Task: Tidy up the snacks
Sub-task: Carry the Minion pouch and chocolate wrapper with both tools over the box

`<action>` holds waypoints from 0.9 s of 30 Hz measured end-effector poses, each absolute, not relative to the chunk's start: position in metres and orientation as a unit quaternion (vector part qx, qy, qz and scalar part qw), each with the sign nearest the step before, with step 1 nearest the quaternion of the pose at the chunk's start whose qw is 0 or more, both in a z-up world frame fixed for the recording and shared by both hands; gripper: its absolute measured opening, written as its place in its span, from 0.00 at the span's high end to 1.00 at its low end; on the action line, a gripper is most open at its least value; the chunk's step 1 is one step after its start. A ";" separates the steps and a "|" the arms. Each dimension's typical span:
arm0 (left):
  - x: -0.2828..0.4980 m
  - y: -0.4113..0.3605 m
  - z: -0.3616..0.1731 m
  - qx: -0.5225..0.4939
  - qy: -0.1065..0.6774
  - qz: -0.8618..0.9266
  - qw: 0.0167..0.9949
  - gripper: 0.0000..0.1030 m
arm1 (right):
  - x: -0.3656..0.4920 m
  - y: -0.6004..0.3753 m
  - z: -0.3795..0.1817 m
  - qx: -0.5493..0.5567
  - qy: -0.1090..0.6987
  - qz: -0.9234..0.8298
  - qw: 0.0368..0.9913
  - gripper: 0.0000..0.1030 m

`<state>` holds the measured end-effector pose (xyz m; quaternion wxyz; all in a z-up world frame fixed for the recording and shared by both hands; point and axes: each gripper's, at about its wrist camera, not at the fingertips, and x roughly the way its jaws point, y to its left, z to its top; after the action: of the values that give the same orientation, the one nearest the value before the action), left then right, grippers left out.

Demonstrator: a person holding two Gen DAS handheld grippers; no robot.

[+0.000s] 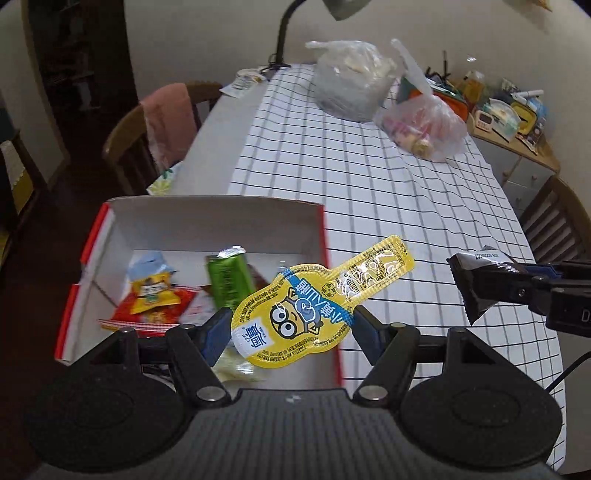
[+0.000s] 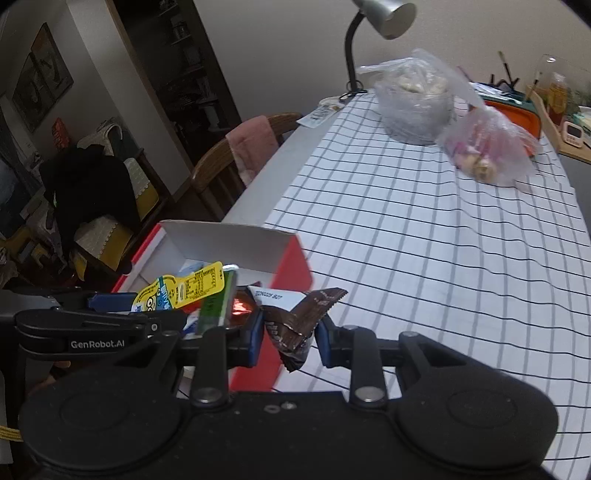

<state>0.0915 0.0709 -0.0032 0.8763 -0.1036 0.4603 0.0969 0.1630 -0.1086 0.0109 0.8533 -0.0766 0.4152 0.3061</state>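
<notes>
My left gripper [image 1: 290, 326] is shut on a yellow jelly pack [image 1: 306, 310] with a cartoon face, held above the near right corner of a red-and-white box [image 1: 207, 221]. The box holds a green packet [image 1: 227, 282], a yellow-and-blue packet [image 1: 151, 286] and a red packet [image 1: 147, 315]. My right gripper [image 2: 288, 338] is shut on a dark brown snack wrapper [image 2: 299, 319], held just right of the box [image 2: 295, 266]. The right gripper and wrapper [image 1: 476, 280] also show at the right of the left wrist view. The left gripper with the jelly pack [image 2: 181, 291] shows in the right wrist view.
The box sits at the near left of a table with a checked cloth [image 1: 369, 184]. Two plastic bags [image 1: 351, 81] [image 1: 424, 125] and a desk lamp [image 1: 284, 33] stand at the far end. A wooden chair [image 1: 147, 136] with a pink cloth is at the left; a cluttered cabinet [image 1: 517, 118] is at the right.
</notes>
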 end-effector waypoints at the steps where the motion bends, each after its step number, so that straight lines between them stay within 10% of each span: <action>1: 0.089 0.080 -0.003 -0.106 0.460 0.101 0.876 0.32 | 0.161 -0.098 0.008 -0.076 0.416 0.308 0.852 0.73; 27: 0.082 0.197 -0.089 -0.065 0.512 0.116 0.849 0.32 | 0.145 0.031 -0.095 -0.129 0.496 0.282 0.811 0.73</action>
<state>0.0817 0.1973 -0.0890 0.8486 -0.0648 0.5121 0.1158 0.1454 0.0307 -0.0953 0.8110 -0.1290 0.4964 0.2815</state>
